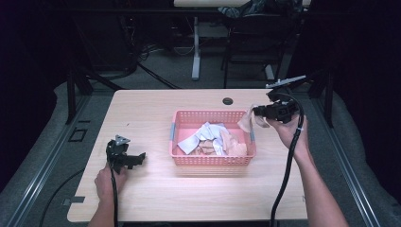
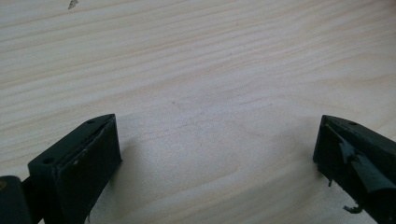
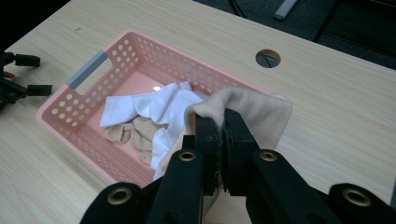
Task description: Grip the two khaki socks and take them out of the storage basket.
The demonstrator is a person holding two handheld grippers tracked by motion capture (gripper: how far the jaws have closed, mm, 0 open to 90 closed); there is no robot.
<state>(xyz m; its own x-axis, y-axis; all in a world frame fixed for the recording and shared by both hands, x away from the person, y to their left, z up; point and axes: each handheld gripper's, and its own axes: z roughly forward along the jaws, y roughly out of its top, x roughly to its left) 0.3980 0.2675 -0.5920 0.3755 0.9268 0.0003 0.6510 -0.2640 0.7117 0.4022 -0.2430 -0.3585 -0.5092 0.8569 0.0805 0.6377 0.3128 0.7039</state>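
I count one pink basket (image 1: 212, 160) on one wooden table (image 1: 151, 194). One beige cloth (image 3: 254, 109) is lifted; the white pieces (image 3: 154, 106) and beige pieces (image 3: 128, 131) inside overlap too much to count. Two grippers: left (image 1: 135, 160), right (image 1: 257, 111).

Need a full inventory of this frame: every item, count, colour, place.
basket: one, pink plastic, perforated, grey handles, middle of the table.
white socks: several in a heap, exact count unclear, inside the basket.
beige socks: a few, count unclear, inside the basket, right side.
held beige sock: one, above the basket's right end.
table: one, light wood, round cable hole at the far edge.
left gripper: black, open, resting on the table left of the basket.
right gripper: black, shut on the held beige sock.
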